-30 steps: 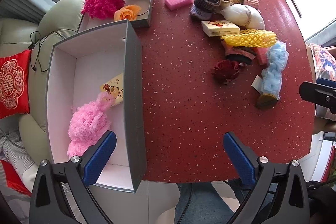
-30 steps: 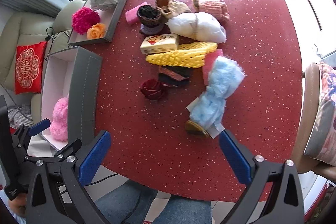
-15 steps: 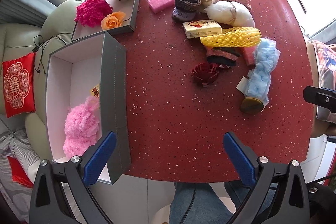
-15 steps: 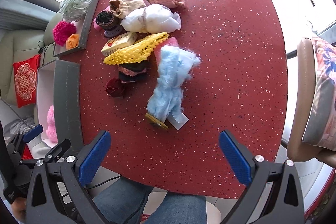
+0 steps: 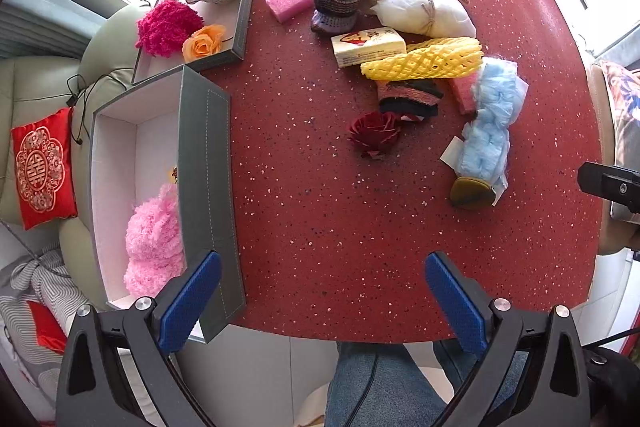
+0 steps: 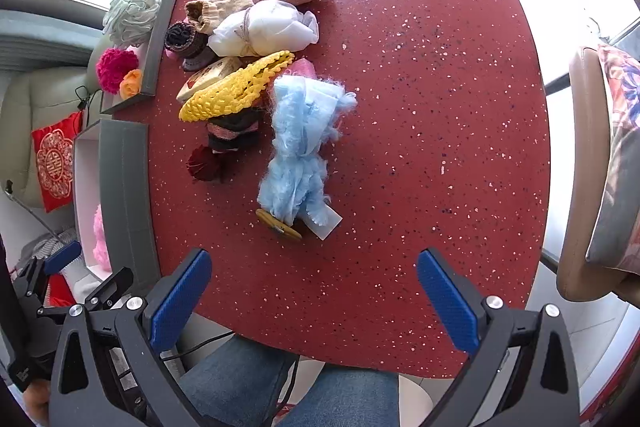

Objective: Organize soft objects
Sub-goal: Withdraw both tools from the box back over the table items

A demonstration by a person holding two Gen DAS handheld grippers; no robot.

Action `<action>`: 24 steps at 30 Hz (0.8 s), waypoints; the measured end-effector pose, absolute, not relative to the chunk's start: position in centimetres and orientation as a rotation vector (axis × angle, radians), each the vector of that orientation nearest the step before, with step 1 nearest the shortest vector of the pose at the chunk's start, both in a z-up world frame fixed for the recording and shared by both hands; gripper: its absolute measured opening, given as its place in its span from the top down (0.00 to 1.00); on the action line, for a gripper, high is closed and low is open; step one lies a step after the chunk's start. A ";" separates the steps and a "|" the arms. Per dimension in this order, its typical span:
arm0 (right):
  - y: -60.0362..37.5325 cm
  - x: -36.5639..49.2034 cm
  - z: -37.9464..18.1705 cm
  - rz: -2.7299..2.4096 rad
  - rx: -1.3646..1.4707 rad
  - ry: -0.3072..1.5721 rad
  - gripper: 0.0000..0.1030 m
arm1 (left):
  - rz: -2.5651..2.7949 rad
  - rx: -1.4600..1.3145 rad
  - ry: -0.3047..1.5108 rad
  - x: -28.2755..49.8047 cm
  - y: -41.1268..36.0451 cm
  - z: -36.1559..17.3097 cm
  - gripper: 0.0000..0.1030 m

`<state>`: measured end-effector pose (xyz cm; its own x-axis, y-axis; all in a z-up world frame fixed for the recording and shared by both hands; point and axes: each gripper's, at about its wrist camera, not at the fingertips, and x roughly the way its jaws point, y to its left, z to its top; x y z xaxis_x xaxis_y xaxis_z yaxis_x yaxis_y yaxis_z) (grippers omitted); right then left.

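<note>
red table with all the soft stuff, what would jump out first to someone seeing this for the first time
The heap of soft things in the middle of the red table catches the eye first, above all the yellow net and the fluffy blue bundle lying beside it. Next comes the grey box at the table's left edge, with a pink fluffy thing inside. Both claws hang open and empty over the near edge.

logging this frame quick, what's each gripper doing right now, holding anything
Left gripper: open, holding nothing.
Right gripper: open, holding nothing.
</note>
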<state>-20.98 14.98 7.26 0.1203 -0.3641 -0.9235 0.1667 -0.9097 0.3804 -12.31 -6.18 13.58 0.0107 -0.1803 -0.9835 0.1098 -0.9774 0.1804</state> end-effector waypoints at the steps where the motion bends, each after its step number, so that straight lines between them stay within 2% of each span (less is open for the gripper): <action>1: 15.2 -21.0 7.2 -1.844 2.017 -0.197 0.00 | -2.071 2.077 -0.075 -12.4 -6.1 13.5 0.01; 12: 17.8 -21.0 5.9 -1.849 2.078 -0.245 0.00 | -2.079 2.097 -0.056 -13.8 -4.9 12.7 0.01; 24: 19.8 -19.8 2.9 -1.819 2.203 -0.215 0.00 | -2.026 2.086 0.163 -17.3 -4.8 8.5 0.01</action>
